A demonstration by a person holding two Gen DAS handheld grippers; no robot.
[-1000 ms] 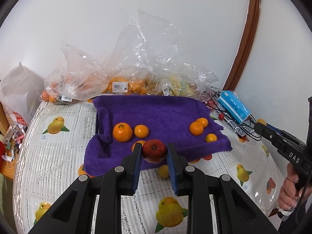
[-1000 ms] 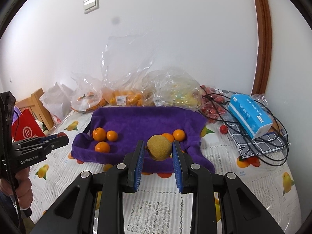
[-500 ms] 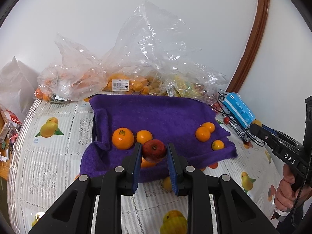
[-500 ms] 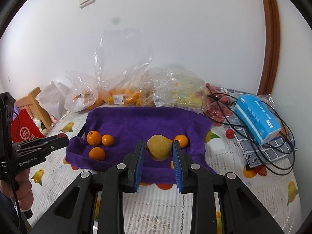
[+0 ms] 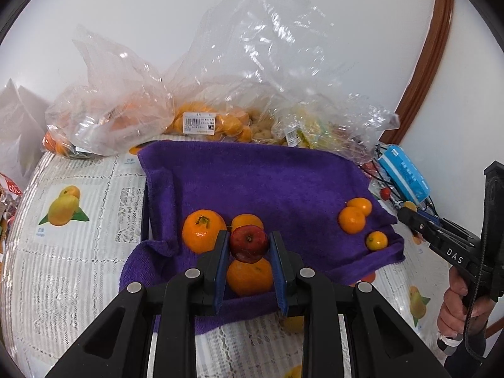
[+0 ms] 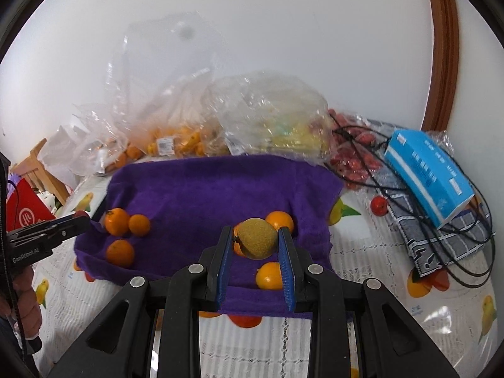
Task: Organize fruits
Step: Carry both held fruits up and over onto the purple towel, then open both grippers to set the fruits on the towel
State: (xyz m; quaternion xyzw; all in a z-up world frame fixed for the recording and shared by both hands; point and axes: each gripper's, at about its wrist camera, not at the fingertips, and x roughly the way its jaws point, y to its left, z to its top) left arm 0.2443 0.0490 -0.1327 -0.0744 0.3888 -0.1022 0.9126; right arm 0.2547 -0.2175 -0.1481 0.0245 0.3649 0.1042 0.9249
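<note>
Fingers of the left gripper [image 5: 249,245] clamp a small red apple [image 5: 249,243]; the right gripper [image 6: 255,243] squeezes a rough yellow-green round fruit [image 6: 257,242], both above the purple terry towel [image 5: 267,182]. Released onto the loose oranges [image 5: 249,276] just beneath, either fruit could roll off the surface [image 5: 72,252]. Clear plastic produce bags [image 5: 126,116] crowd the far edge.

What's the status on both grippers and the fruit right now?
Left gripper shut on red apple. Right gripper shut on round yellow-green fruit. Both over purple towel; loose oranges underneath.
</note>
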